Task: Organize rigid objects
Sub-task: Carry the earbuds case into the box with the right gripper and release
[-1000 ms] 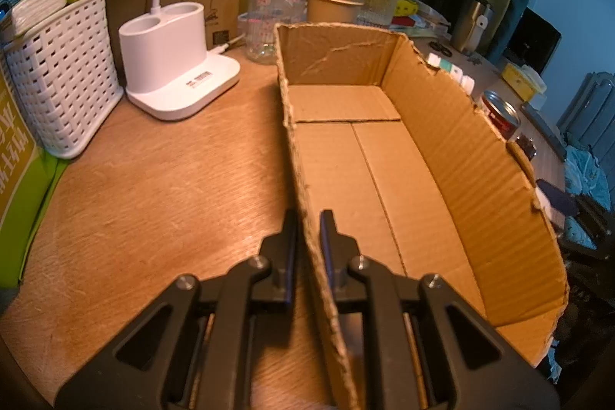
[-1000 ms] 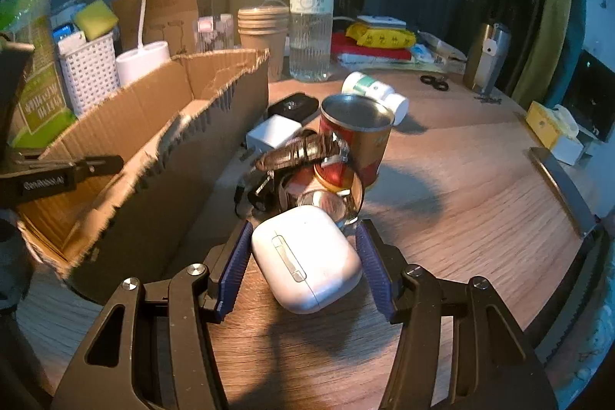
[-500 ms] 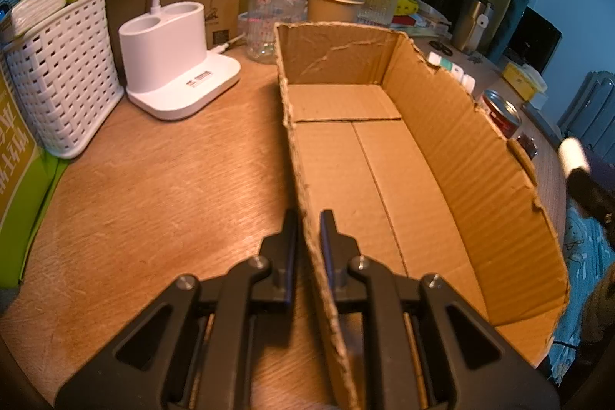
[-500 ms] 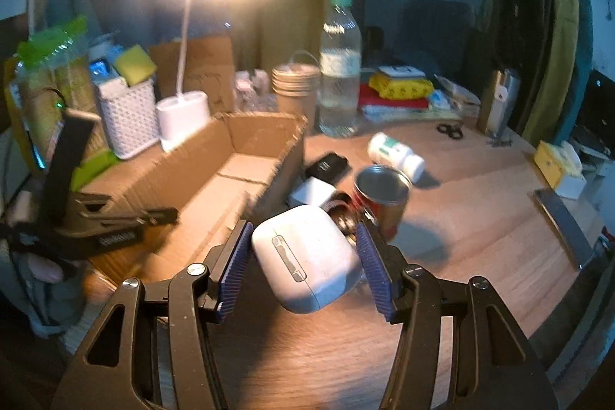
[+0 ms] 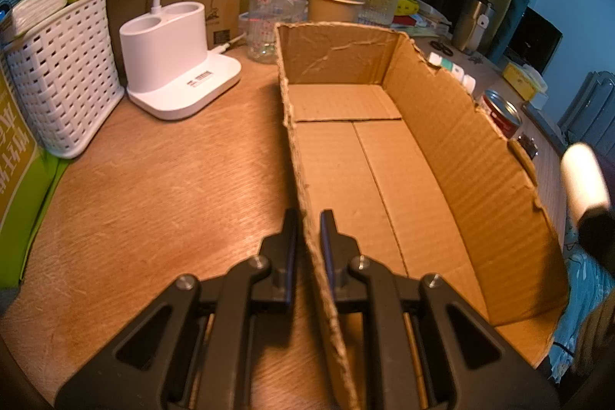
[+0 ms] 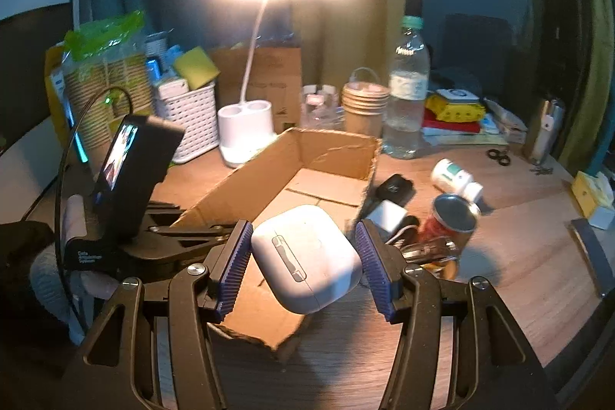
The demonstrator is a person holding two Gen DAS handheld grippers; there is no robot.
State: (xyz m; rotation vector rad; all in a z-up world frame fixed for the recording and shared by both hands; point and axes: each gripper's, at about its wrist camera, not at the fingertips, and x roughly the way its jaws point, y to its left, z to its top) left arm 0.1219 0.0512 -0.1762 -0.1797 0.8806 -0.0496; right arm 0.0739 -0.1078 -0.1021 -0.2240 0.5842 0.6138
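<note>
The left gripper (image 5: pixel 308 231) is pinching the near wall of the cardboard box (image 5: pixel 442 156). Only the right wrist view is showing the right gripper (image 6: pixel 303 258) gripping a white earbud case (image 6: pixel 307 258) above the box's near end. The lamp base label (image 5: pixel 198 78) is too small to read.

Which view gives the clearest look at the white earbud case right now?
The right wrist view. The white earbud case fills the centre, held between the right gripper's jaws above the cardboard box, its hinge side showing. The left wrist view catches only a blurred white sliver at its right edge, probably the case.
</note>
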